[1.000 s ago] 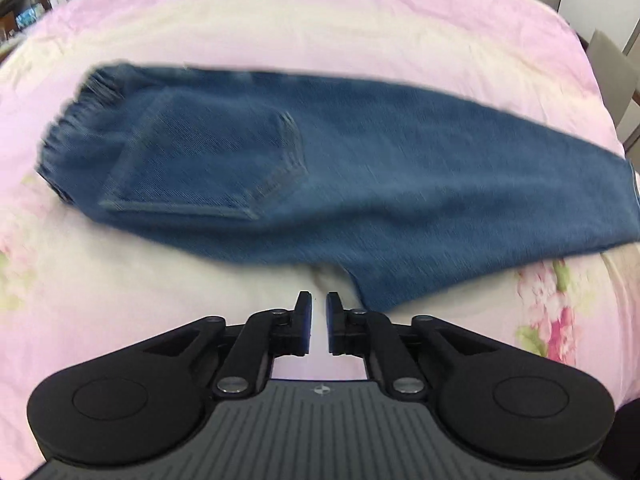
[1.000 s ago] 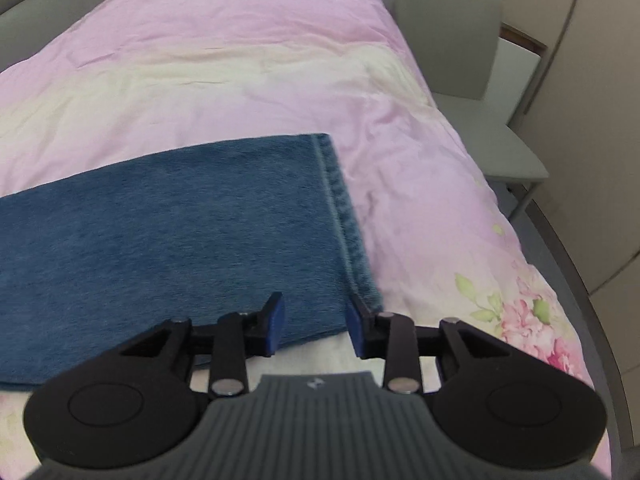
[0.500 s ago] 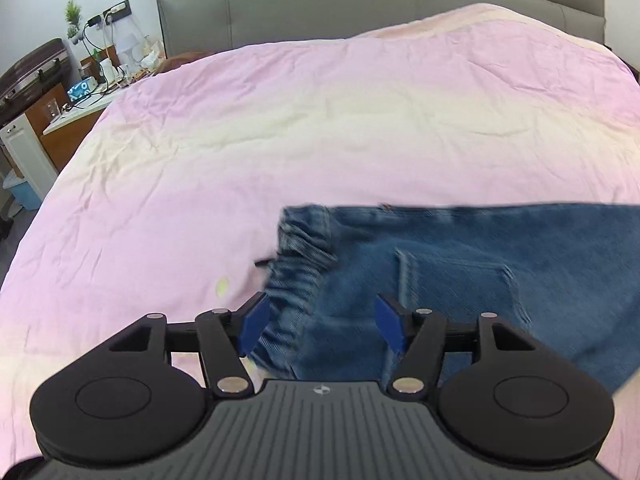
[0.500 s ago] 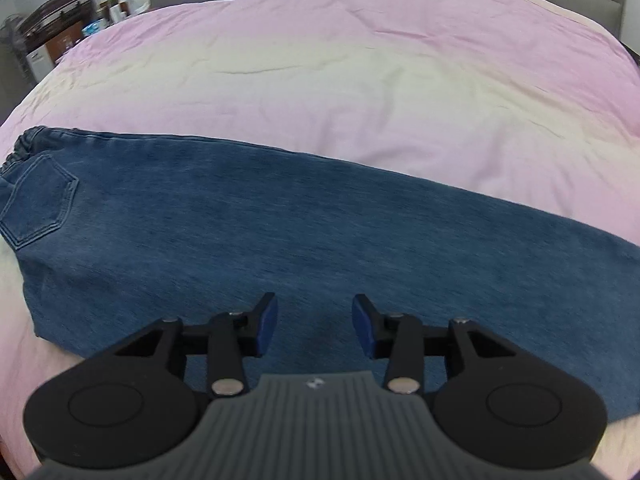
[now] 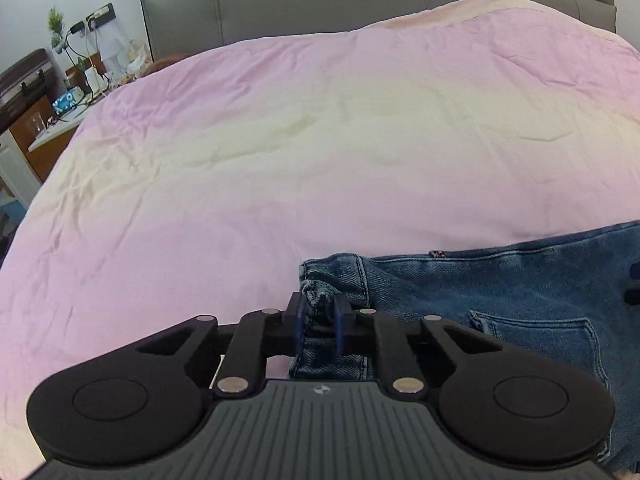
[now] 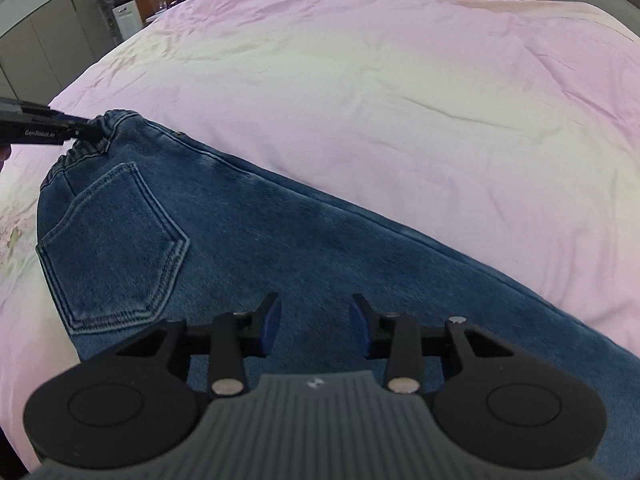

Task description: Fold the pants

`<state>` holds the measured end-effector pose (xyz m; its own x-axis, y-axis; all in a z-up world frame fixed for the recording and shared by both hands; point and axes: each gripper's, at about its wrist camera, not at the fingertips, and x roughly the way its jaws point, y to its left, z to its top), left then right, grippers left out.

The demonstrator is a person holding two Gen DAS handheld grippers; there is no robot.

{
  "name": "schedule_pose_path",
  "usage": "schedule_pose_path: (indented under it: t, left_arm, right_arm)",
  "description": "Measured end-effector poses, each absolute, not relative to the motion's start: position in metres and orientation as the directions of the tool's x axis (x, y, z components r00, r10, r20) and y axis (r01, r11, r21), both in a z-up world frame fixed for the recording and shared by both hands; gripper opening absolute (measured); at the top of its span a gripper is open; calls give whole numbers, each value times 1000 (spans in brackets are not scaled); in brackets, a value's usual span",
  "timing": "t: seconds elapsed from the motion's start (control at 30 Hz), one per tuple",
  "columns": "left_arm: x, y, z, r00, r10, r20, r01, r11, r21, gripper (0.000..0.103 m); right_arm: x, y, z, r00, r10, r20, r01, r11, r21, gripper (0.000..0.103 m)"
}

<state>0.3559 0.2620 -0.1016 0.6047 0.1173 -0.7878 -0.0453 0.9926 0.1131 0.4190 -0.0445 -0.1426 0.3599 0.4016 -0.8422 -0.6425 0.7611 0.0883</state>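
Observation:
Blue denim pants (image 6: 280,248) lie flat on the bed, folded lengthwise, back pocket (image 6: 116,240) up, waistband at the left. My left gripper (image 5: 319,322) is shut on the elastic waistband (image 5: 316,300) at its far corner; the pants (image 5: 520,300) stretch off to the right. In the right wrist view the left gripper (image 6: 86,132) shows pinching that waistband corner. My right gripper (image 6: 314,322) is open and empty, hovering over the thigh area of the pants, right of the pocket.
A pink and cream duvet (image 5: 320,140) covers the bed, with a grey headboard (image 5: 320,0) behind. A bedside table with clutter (image 5: 60,100) stands at the far left. A floral patch of the duvet (image 6: 12,232) lies left of the pants.
My left gripper went to the waistband and closed on its corner. My right gripper moved from the hem leftward along the leg to above the thigh, still open.

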Motion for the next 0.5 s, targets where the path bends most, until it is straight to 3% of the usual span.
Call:
schedule_pose_path:
  t: [0.27,0.5]
  left_arm:
    - [374,263,-128,583,141,-800,-25,988,155,16]
    - [392,245,-142,545,264,-796,-68,960,272,9]
  right_arm:
    - [463,14,-183,373,326,-869,-595,802,45,28]
    - [477,33,-187,416,300,-858,-536,844,36,28]
